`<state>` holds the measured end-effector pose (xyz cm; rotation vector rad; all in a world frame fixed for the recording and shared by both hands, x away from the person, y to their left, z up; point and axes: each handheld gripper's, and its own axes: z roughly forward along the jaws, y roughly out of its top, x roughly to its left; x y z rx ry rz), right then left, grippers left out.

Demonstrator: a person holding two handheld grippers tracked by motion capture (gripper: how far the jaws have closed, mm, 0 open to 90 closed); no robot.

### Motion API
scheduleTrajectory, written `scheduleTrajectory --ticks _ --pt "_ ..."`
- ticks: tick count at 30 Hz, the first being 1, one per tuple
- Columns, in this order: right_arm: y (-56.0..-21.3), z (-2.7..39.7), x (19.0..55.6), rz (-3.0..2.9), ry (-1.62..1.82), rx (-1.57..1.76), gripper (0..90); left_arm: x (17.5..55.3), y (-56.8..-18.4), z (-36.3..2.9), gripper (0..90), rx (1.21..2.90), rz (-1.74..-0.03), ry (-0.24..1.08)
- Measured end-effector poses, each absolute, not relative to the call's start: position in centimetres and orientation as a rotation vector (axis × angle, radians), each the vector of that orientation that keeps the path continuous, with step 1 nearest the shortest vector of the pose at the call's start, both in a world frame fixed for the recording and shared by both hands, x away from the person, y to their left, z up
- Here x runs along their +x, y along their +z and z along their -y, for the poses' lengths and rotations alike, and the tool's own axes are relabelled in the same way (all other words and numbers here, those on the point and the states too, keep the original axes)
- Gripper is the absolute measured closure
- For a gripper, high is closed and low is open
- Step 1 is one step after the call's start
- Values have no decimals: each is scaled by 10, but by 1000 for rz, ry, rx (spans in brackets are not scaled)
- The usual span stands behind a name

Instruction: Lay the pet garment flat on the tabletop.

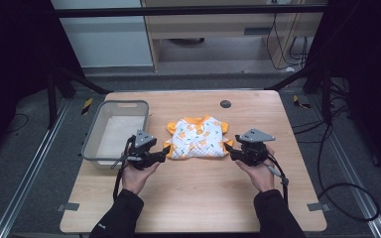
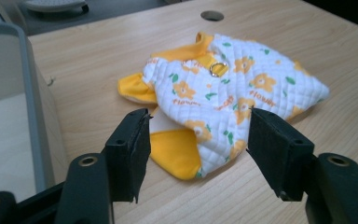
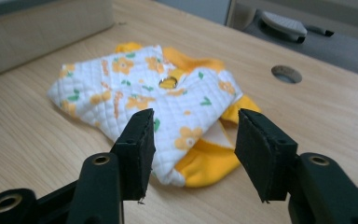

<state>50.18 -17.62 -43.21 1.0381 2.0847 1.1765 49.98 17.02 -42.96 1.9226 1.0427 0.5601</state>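
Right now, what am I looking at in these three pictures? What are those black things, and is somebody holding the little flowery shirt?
A person sits at a wooden table and holds a grabbing tool in each hand. The left tool and the right tool each have two black jaws that squeeze like a pincer.

One picture is taken from above and looks down on the table. The other two come from small cameras riding on the tools, so you look out between the jaws.

On the table lies a small folded garment, white with orange flowers and yellow edges. Beside it stands a grey tub.

Nothing is held. Both tools stand open at either end of the garment, with a corner of it just in front of their jaws.
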Motion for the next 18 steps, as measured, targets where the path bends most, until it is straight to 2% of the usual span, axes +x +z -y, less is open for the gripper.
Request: scheduleTrajectory --ticks 6,15,18 --pt "-455 174 507 -2140 1147 1068 449 505 -447 -159 373 2022 -1040 559" --pt "-485 161 517 -2244 1056 1068 418 518 -480 -146 392 2079 -1067 521" --pt "-493 157 521 -2257 1039 1069 429 521 -485 -144 428 2087 -1063 512"
